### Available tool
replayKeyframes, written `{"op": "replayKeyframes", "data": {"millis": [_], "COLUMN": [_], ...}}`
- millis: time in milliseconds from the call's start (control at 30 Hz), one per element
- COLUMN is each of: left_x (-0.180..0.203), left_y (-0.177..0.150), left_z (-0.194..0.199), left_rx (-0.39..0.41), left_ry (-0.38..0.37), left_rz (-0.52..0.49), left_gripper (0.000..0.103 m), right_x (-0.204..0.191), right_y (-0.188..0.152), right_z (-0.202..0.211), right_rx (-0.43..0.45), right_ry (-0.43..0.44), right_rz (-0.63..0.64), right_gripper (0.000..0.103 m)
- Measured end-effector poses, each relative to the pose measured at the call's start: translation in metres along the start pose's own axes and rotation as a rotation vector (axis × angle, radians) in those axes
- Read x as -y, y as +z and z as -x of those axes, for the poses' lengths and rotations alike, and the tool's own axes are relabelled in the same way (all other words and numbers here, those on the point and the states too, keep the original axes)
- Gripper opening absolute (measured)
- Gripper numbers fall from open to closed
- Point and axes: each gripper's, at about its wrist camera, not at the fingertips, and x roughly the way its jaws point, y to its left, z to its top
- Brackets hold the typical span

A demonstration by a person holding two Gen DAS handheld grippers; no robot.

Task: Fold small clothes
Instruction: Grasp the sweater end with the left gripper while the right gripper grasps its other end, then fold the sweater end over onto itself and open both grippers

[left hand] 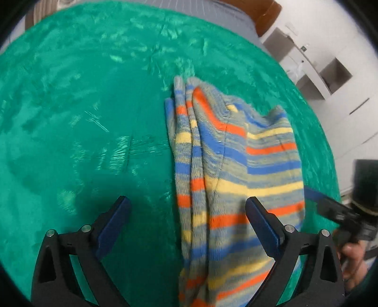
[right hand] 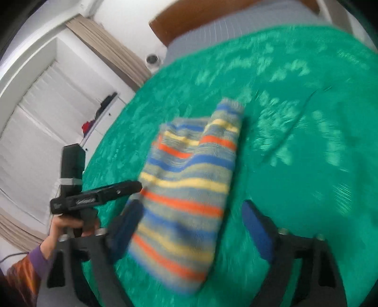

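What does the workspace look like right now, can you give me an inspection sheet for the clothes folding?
Surface: green plush blanket, wrinkled, over a bed.
Job's things: striped knit garment, bunched in folds, lying on the blanket.
Clutter: nothing seen.
Grippers: left gripper open, over the garment's edge; right gripper open, garment between its fingers, not pinched.
Cables: nothing seen.
Surroundings: white cabinets, beige curtain, brown headboard.
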Motion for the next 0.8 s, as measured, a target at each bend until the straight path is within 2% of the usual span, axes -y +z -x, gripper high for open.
{"op": "replayKeyframes", "data": {"millis": [67,100,133,167,200,267,333,367,467,533,600,633,667,700,733,800], "left_x": [0.004,0.007,0.010,0.013,0.016,0.025,0.036,0.040,0.047,0.056,0.064,0.063,0.064,0.062,0.061,0.057], "left_y": [0.002,0.003,0.001,0.000,-0.002,-0.003,-0.005,-0.005,-0.001,0.006,0.015,0.017,0.017,0.014,0.009,-0.011], "left_z": [-0.006,-0.007,-0.009,-0.013,-0.016,-0.014,-0.006,0.002,0.030,0.045,0.044,0.040,0.030,0.024,0.022,0.032], "left_rx": [-0.012,-0.013,-0.013,-0.022,-0.033,-0.006,0.029,0.049,0.108,0.153,0.167,0.150,0.124,0.119,0.136,0.184], "left_ry": [-0.006,0.002,0.015,0.007,-0.038,0.005,0.053,0.052,0.016,0.029,0.067,0.090,0.153,0.215,0.258,0.279], "left_rz": [-0.021,-0.038,-0.056,-0.070,-0.060,-0.082,-0.121,-0.123,-0.117,-0.147,-0.163,-0.163,-0.164,-0.161,-0.161,-0.171], "left_gripper": [0.097,0.094,0.066,0.030,0.017,0.016,0.015,0.015,0.015,0.015,0.025,0.044,0.069,0.077,0.078,0.079], "right_x": [0.009,0.010,0.009,0.004,-0.003,-0.037,-0.075,-0.084,-0.098,-0.099,-0.094,-0.088,-0.079,-0.068,-0.059,-0.049], "right_y": [0.005,0.005,0.006,0.006,0.006,0.001,-0.009,-0.013,-0.014,-0.009,0.002,0.010,0.017,0.019,0.017,0.003], "right_z": [-0.025,-0.033,-0.040,-0.042,-0.044,-0.045,-0.044,-0.041,-0.018,0.000,0.010,0.010,0.006,0.008,0.008,0.018], "right_rx": [-0.045,-0.059,-0.058,-0.061,-0.059,-0.036,0.004,0.023,0.094,0.134,0.159,0.163,0.141,0.117,0.101,0.112], "right_ry": [0.014,0.039,0.041,0.004,-0.053,-0.220,-0.350,-0.367,-0.339,-0.303,-0.272,-0.262,-0.272,-0.311,-0.375,-0.446], "right_rz": [-0.046,-0.065,-0.066,-0.047,-0.012,0.151,0.332,0.368,0.376,0.349,0.305,0.269,0.228,0.199,0.179,0.185], "right_gripper": [0.078,0.072,0.057,0.047,0.037,0.029,0.024,0.024,0.023,0.023,0.023,0.028,0.036,0.066,0.100,0.102]}}
